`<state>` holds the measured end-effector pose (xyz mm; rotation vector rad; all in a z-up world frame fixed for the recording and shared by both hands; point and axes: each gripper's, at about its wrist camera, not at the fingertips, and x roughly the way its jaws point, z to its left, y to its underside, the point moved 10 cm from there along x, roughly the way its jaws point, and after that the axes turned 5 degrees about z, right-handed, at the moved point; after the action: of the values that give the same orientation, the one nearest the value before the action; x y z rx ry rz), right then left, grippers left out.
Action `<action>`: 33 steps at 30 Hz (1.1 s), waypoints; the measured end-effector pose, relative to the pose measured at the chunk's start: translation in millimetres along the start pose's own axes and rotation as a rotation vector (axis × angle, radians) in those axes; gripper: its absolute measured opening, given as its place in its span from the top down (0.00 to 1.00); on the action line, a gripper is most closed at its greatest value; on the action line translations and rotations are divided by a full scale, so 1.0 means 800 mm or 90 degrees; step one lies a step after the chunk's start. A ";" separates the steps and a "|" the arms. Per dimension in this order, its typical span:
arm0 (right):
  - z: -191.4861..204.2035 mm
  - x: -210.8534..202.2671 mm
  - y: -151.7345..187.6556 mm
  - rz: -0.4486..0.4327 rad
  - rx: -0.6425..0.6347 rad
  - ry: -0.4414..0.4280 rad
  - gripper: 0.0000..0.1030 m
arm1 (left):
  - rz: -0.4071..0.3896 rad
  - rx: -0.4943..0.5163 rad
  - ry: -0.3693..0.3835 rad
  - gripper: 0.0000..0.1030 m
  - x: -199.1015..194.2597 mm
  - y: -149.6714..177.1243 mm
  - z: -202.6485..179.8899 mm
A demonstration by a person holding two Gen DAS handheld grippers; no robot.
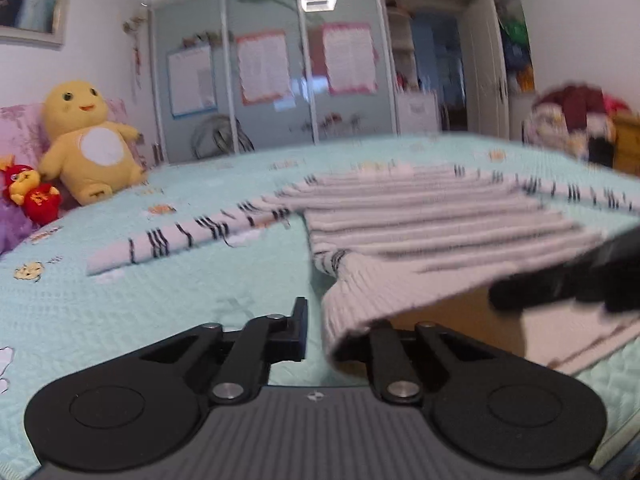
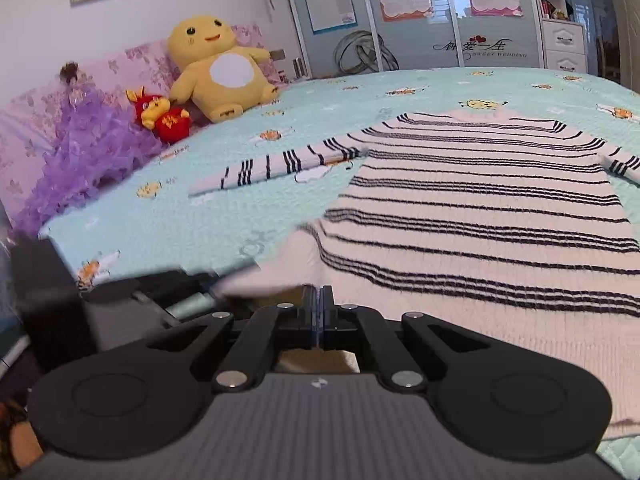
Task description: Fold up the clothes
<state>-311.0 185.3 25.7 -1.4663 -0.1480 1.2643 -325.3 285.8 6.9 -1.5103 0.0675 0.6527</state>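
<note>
A white knit sweater (image 1: 440, 220) (image 2: 480, 220) with thin black stripes lies flat on the bed, collar far, sleeves spread to both sides. Its near hem is raised off the cover. In the left wrist view my left gripper (image 1: 340, 320) stands open around the hem's left corner. The left finger (image 1: 299, 320) is clear of the cloth, and the hem covers the right finger. My right gripper (image 2: 320, 292) is shut on the hem further right, pads together. It shows as a dark blur (image 1: 560, 280) in the left wrist view, with the cloth arched up to it.
A mint quilted bed cover (image 1: 160, 300) (image 2: 200, 232) lies under the sweater. A yellow plush (image 2: 220, 68), a red plush (image 2: 162, 118) and a purple doll (image 2: 88, 148) sit by the pink headboard at left. Mirrored wardrobe doors stand behind the bed. A clothes pile (image 1: 572, 120) is at far right.
</note>
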 end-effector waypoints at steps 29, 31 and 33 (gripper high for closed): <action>-0.332 -0.176 0.081 -0.075 0.444 0.164 0.54 | 0.170 -0.191 0.013 0.92 0.021 0.057 0.045; -0.332 -0.173 0.097 -0.062 0.452 0.140 0.54 | 0.172 -0.189 0.011 0.92 0.021 0.058 0.045; -0.321 -0.168 0.104 -0.036 0.388 0.159 0.54 | 0.173 -0.186 0.009 0.92 0.023 0.057 0.045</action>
<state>-220.1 -99.2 -13.2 -1.0629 0.3362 0.9535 -342.8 322.8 -38.6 -1.8061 0.1976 0.8979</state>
